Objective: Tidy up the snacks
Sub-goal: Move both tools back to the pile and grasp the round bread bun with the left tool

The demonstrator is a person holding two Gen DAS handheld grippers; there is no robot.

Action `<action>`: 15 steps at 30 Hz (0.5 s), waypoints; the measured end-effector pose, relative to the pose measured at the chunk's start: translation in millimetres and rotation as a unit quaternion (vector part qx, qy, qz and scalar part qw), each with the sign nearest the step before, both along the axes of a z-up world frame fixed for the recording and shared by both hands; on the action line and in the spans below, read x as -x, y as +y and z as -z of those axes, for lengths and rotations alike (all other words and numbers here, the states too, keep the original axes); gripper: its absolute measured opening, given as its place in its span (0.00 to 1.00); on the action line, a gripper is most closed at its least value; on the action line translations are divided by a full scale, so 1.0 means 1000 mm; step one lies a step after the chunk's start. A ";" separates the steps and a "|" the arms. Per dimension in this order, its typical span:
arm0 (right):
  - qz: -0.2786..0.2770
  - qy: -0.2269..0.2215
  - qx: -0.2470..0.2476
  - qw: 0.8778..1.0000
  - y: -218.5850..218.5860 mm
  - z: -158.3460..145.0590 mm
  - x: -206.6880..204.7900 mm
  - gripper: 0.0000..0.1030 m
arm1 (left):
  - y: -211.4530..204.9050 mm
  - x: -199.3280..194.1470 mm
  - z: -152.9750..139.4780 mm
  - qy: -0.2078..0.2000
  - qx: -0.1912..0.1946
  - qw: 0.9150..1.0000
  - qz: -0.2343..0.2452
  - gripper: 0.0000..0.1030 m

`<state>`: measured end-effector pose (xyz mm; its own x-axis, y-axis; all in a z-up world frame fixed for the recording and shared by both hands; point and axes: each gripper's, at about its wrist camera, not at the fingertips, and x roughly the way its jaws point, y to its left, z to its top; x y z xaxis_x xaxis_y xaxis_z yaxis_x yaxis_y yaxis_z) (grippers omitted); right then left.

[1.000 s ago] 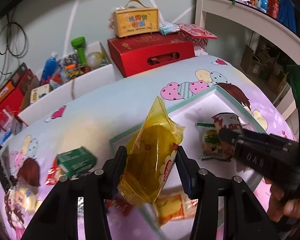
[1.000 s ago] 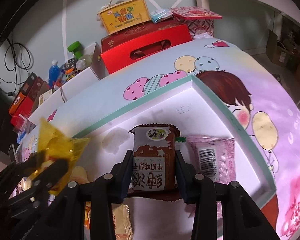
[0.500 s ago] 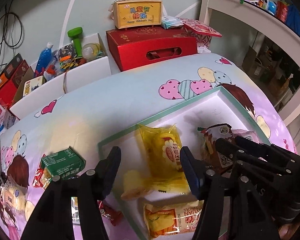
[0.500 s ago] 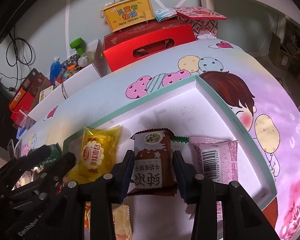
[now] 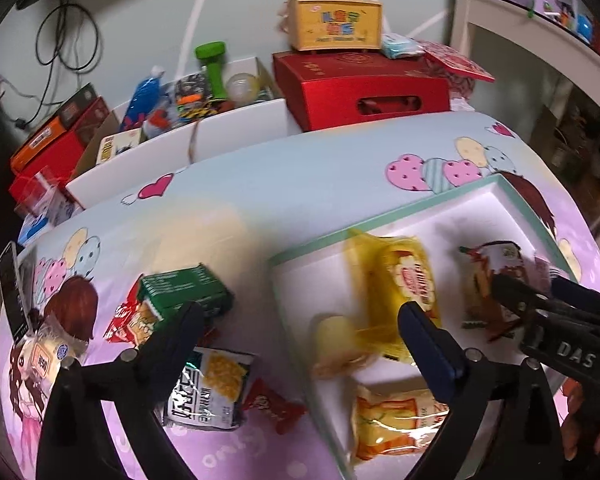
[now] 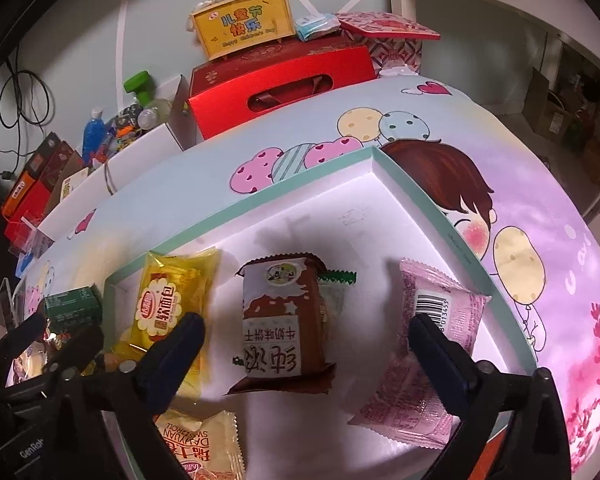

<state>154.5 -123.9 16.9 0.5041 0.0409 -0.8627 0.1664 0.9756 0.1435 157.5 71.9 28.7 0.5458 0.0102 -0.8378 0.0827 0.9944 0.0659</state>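
A white tray with a mint rim (image 5: 384, 222) (image 6: 300, 182) lies on the cartoon tablecloth. Inside it are a yellow bread packet (image 5: 408, 280) (image 6: 164, 304), a brown biscuit packet (image 5: 496, 272) (image 6: 280, 320), a pink packet (image 6: 440, 300) and an orange roll packet (image 5: 396, 420) (image 6: 196, 444). My left gripper (image 5: 300, 334) (image 6: 52, 340) is open over the tray's left edge and holds nothing. My right gripper (image 6: 306, 340) (image 5: 540, 294) is open, its jaws wide either side of the brown packet without touching it.
Left of the tray lie a green box (image 5: 184, 292), a corn snack packet (image 5: 208, 388), a red packet (image 5: 128, 320) and a small red sweet (image 5: 272, 400). Behind the table stand a red gift box (image 5: 360, 88), a yellow case (image 5: 336, 26) and a white bin (image 5: 180, 140) of clutter.
The left gripper opened and dropped the yellow packet into the tray, then swung left. The right gripper opened and let go of the brown packet, which now lies flat in the tray.
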 end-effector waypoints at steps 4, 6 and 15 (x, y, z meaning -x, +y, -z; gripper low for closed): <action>-0.002 -0.002 0.004 1.000 0.001 0.000 0.000 1.00 | 0.006 0.001 -0.001 -0.007 0.001 1.000 -0.016 0.95; 0.000 -0.003 0.004 1.000 0.000 -0.001 0.000 1.00 | 0.008 0.002 -0.002 -0.011 -0.002 1.000 -0.019 0.96; -0.002 -0.013 0.012 1.000 0.004 -0.008 0.004 1.00 | 0.020 0.009 -0.003 -0.004 0.005 1.000 -0.029 0.96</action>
<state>150.9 -119.9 24.8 0.5259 0.0224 -0.8502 0.1587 0.9795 0.1239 148.3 91.8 31.4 0.5506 0.0337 -0.8341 0.0250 0.9981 0.0569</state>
